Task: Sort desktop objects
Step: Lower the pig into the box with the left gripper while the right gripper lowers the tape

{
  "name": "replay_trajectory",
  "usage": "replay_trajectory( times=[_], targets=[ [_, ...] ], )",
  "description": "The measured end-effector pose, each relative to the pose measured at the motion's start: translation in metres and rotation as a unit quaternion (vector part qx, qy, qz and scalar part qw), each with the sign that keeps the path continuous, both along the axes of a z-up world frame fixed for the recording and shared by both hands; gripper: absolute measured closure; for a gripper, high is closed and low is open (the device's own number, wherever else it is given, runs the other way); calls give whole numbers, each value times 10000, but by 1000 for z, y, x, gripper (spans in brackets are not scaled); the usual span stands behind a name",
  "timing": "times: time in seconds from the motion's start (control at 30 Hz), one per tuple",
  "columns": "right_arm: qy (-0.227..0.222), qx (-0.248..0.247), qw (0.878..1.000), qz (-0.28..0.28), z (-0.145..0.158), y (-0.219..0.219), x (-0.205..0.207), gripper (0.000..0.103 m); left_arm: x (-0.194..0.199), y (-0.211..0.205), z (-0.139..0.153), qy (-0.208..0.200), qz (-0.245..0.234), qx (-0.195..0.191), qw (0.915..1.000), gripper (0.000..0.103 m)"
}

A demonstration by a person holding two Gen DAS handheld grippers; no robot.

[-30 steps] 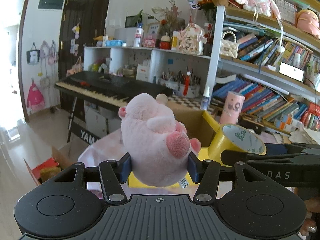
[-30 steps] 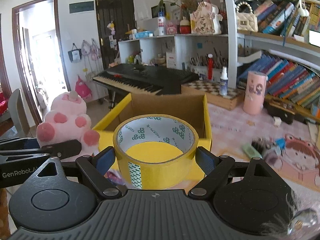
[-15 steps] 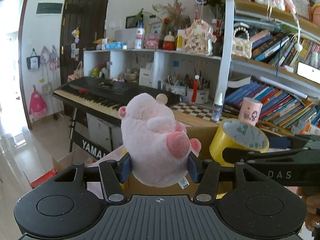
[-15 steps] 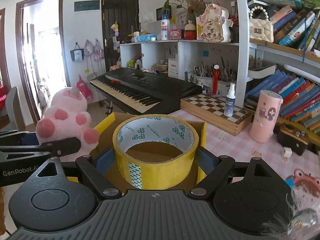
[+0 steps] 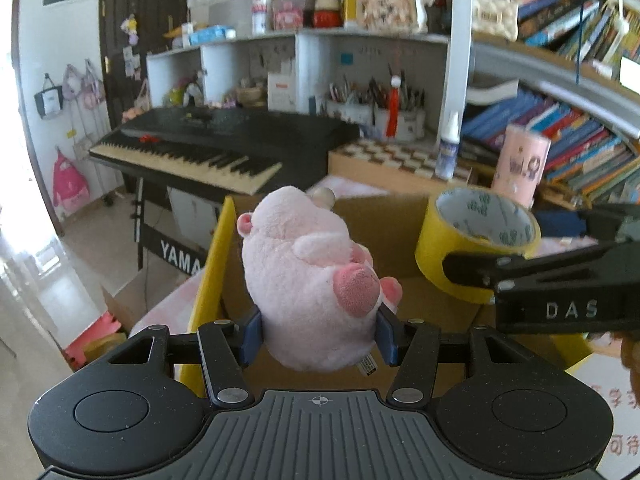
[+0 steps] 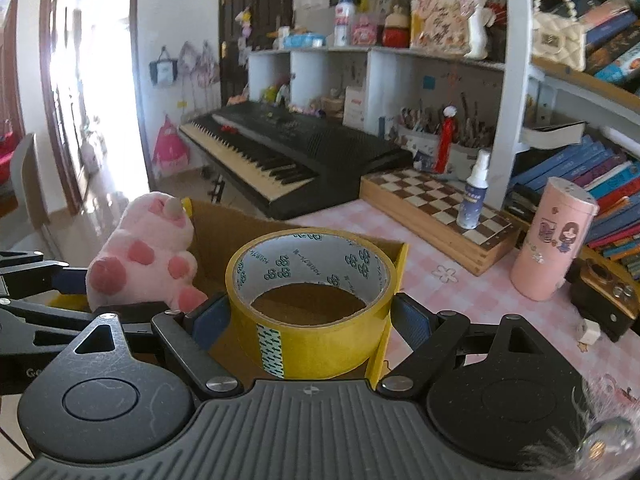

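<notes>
Over the cardboard box [image 6: 224, 240], tape roll [image 6: 310, 300] axis upright, plush pig [image 5: 316, 284] feet rightward

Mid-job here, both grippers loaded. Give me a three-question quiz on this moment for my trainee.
1. True or false: the left gripper is shut on the pink plush toy.
2. The right gripper holds: A) a spray bottle, B) the yellow tape roll, C) a pink canister.
3. Which open container lies below both held items?

Key
1. True; both pads press its sides.
2. B.
3. The cardboard box with yellow flaps, on the pink checked table.
</notes>
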State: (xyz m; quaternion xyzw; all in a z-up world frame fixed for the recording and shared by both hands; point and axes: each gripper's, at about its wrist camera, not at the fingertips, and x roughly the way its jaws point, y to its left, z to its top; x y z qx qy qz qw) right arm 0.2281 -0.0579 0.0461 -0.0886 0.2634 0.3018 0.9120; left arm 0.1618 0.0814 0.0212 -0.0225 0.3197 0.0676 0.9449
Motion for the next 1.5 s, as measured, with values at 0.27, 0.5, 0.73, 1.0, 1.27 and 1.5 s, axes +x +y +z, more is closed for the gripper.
replay_trajectory(
  times=[0.27, 0.5, 0.73, 1.0, 1.27, 1.5],
  targets=[
    [18, -496, 9967, 647, -12, 13, 20, 17, 13, -5, -15, 486, -60, -2, 9988, 48],
    [56, -958, 9876, 1244, -22, 29, 35, 17, 21, -10, -22, 692, -100, 35, 9975, 48],
    [84, -1414, 9756, 1676, -29, 43, 51, 17, 27, -18, -23, 748, -142, 226, 9968, 46],
    [325, -1714, 9663, 1891, -35, 48, 64, 17, 28, -20, -23, 740, -145, 316, 9967, 42],
    [359, -1662, 9672, 1887, -34, 47, 66, 16, 28, -21, -21, 722, -98, 352, 9967, 38],
    [354, -1538, 9726, 1706, -28, 44, 67, 16, 22, -25, -14, 536, -173, 440, 9974, 28]
  ],
)
